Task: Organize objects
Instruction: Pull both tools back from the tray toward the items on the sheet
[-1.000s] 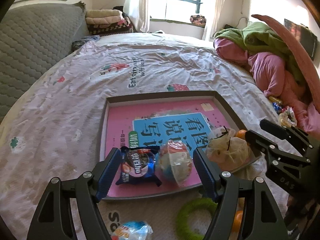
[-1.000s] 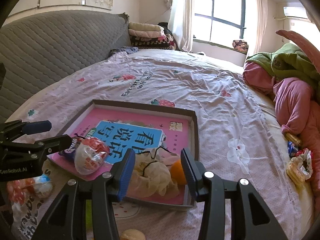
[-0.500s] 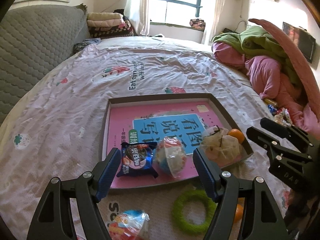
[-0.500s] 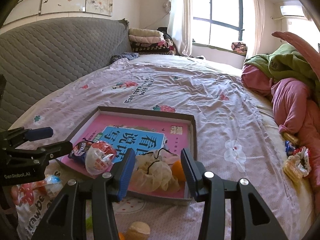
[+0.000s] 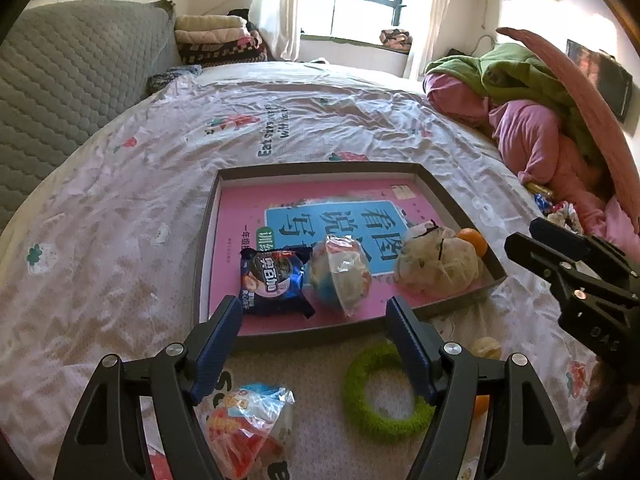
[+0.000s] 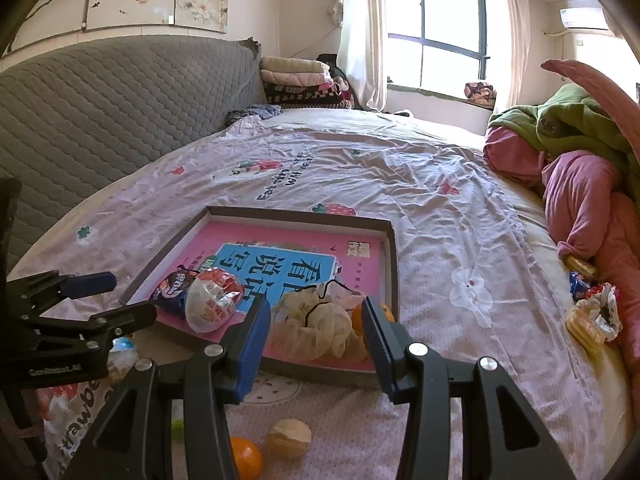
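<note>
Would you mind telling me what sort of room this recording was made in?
Most likely a bedroom in a home: a wide bed under a strawberry-print sheet, a quilted grey headboard, and folded blankets stacked by the curtained window.

The pink book cover [image 5: 328, 216] in the frame centre carries large upside-down characters "看图说话写话" on a blue panel. The pale printed bedsheet [image 5: 280, 136] above it reads "Eat strawberries with".

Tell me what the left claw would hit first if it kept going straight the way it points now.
Probably the blue cookie packet in the shallow box, or the wrapped ball toy beside it; both sit between the open left claw fingers' line. Depth is unclear, so the box's near rim might come first.
</note>
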The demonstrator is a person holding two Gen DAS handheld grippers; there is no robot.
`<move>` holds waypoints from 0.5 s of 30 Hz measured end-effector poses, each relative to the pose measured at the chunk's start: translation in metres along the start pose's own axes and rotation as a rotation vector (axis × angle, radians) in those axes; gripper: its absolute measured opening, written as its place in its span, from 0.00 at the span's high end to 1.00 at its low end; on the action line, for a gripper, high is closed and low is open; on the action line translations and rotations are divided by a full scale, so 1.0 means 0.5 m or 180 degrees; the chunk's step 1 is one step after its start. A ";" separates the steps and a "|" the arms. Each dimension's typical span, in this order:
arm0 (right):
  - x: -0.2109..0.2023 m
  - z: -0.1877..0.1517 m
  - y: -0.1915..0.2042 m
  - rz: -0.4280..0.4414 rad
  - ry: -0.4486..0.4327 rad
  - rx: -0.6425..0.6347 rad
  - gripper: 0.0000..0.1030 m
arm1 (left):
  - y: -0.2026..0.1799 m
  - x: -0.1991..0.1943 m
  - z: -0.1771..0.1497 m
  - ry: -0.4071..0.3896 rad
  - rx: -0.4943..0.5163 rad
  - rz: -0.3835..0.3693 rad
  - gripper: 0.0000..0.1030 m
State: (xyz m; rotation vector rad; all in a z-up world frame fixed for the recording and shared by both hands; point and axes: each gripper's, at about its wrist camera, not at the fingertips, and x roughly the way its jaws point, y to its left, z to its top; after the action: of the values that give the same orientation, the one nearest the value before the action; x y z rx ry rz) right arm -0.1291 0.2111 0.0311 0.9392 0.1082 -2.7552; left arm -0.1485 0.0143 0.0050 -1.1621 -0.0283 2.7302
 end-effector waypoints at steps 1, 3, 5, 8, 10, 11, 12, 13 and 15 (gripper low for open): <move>-0.003 0.000 0.001 0.0001 -0.0005 0.0003 0.54 | 0.000 -0.001 -0.001 -0.0003 0.0002 -0.0003 0.27; -0.007 -0.001 0.002 0.0005 -0.0012 0.0006 0.54 | 0.000 -0.006 -0.006 -0.0014 -0.0007 -0.0003 0.27; -0.010 -0.004 0.007 0.0009 -0.0012 0.0001 0.54 | 0.001 -0.011 -0.012 -0.0010 -0.0005 0.0007 0.27; -0.013 -0.011 0.012 0.0014 -0.0003 -0.0001 0.54 | 0.006 -0.016 -0.023 0.0011 -0.0022 0.0004 0.27; -0.016 -0.018 0.018 0.0006 -0.0006 -0.0017 0.54 | 0.011 -0.019 -0.028 0.0025 -0.0049 -0.0008 0.27; -0.018 -0.020 0.020 0.0010 -0.0002 -0.0024 0.54 | 0.013 -0.021 -0.029 0.0022 -0.0060 -0.0014 0.27; -0.019 -0.023 0.025 0.0020 0.0001 -0.0042 0.54 | 0.013 -0.025 -0.032 0.0015 -0.0062 -0.0015 0.27; -0.019 -0.024 0.028 0.0023 0.0005 -0.0057 0.54 | 0.013 -0.028 -0.033 0.0010 -0.0056 -0.0006 0.27; -0.019 -0.026 0.035 0.0025 0.0005 -0.0079 0.54 | 0.016 -0.032 -0.037 0.0007 -0.0067 -0.0011 0.27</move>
State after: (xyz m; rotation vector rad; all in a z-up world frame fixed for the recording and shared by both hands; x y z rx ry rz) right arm -0.1098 0.1979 0.0267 0.9335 0.1383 -2.7396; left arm -0.1255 0.0027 0.0029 -1.1695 -0.0589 2.7319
